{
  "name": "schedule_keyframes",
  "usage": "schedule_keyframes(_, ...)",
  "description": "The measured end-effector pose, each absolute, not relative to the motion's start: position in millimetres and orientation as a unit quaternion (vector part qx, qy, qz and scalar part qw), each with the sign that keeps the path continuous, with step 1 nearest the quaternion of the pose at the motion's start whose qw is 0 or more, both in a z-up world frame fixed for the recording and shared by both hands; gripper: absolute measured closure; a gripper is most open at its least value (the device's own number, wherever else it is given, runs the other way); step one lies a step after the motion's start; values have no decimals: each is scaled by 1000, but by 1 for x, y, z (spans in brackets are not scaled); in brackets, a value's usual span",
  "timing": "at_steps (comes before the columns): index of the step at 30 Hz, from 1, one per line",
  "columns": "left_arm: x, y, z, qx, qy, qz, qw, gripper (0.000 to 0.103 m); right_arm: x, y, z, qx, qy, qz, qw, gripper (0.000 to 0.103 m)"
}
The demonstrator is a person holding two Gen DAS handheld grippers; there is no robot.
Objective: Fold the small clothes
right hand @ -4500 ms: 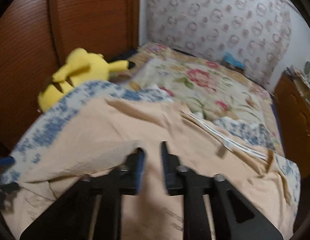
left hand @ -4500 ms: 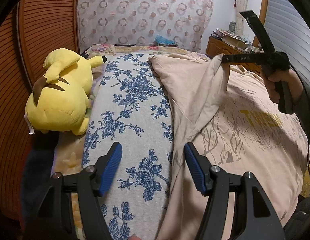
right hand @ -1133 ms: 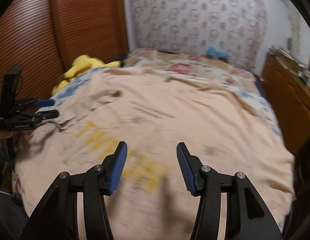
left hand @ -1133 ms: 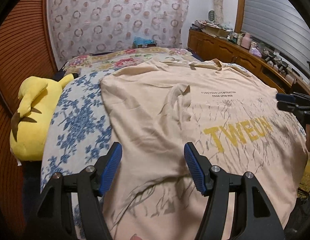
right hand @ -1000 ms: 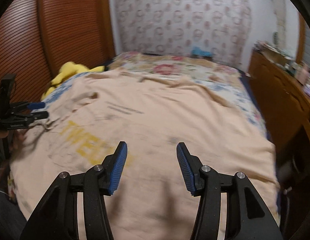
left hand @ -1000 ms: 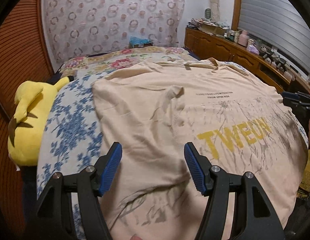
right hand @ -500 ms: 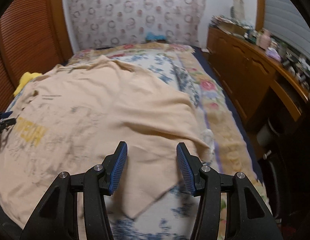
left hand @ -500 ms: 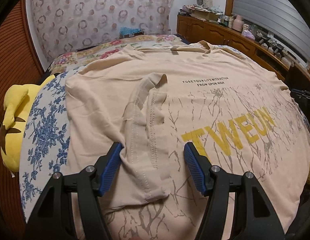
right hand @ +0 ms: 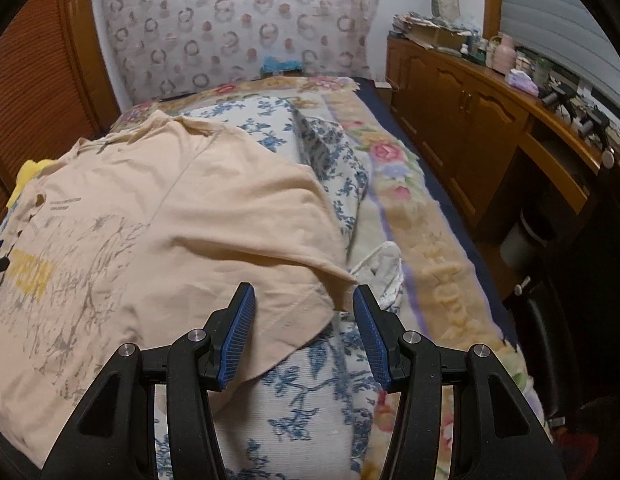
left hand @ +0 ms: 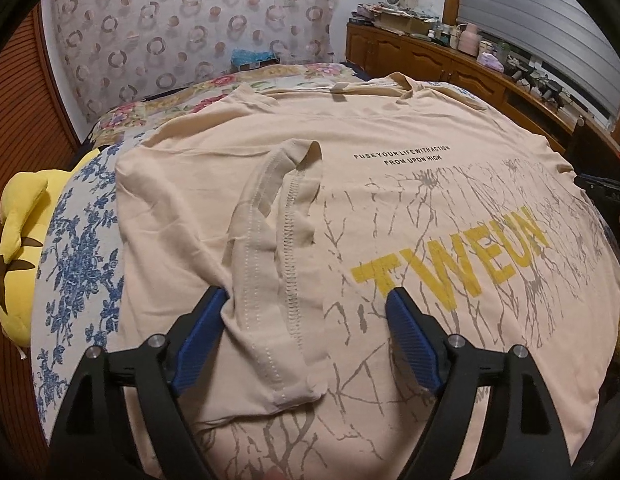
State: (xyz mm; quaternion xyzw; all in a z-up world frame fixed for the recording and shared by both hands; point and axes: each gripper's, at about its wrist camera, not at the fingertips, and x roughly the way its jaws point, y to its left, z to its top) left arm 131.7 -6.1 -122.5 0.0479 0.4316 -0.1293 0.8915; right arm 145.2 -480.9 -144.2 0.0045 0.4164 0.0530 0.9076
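Note:
A beige T-shirt with a yellow print lies spread on the bed, print side up. Its left sleeve is folded over onto the body. My left gripper hovers low over that sleeve. Its jaws are opening, the sleeve lies between them, and the pads do not press on it. In the right wrist view my right gripper stands open just above the shirt's right sleeve edge, with nothing gripped. Part of the right gripper shows at the far right of the left wrist view.
A yellow plush toy lies at the bed's left edge on the blue-floral cover. A wooden cabinet with clutter on top runs along the right side. A dark bin stands beside the bed.
The shirt, held up by its sleeve earlier, now lies flat. My left gripper came down to the folded sleeve and its jaws widened. My right gripper swung over to the shirt's right edge.

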Motion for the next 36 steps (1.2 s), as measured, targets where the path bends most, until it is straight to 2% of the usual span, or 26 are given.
schedule_keyframes(5,132,-7,-123,48,433,-127,891,15,148,-493,-148,39,423,68,903,51)
schedule_keyframes(7,133,-5,-124,48,434,-126,891,14,147,-496,-148,53,426,76,900,55)
schedule_keyframes(10,134,-4,-124,48,434,-124,891,13,145,-494,-147,57,426,91,898,67)
schedule_keyframes(12,134,-3,-124,48,434,-124,891,13,143,-489,-145,50,424,101,898,81)
schedule_keyframes(13,135,-3,-124,48,434,-124,891,13,143,-487,-145,44,424,101,899,82)
schedule_keyframes(17,135,-3,-125,48,435,-123,891,12,139,-470,-139,-33,413,77,907,99)
schedule_keyframes(18,135,-3,-125,48,435,-123,891,12,139,-467,-138,-41,412,78,907,100)
schedule_keyframes(24,135,-3,-125,47,435,-124,891,12,139,-454,-114,-57,369,90,923,101)
schedule_keyframes(31,135,-3,-125,48,435,-123,891,11,143,-391,-74,-61,325,179,927,101)
schedule_keyframes(35,135,-3,-124,48,435,-123,891,11,147,-340,-79,-63,334,235,911,101)
schedule_keyframes(36,134,-3,-125,48,435,-123,891,11,148,-332,-84,-65,338,241,907,97)
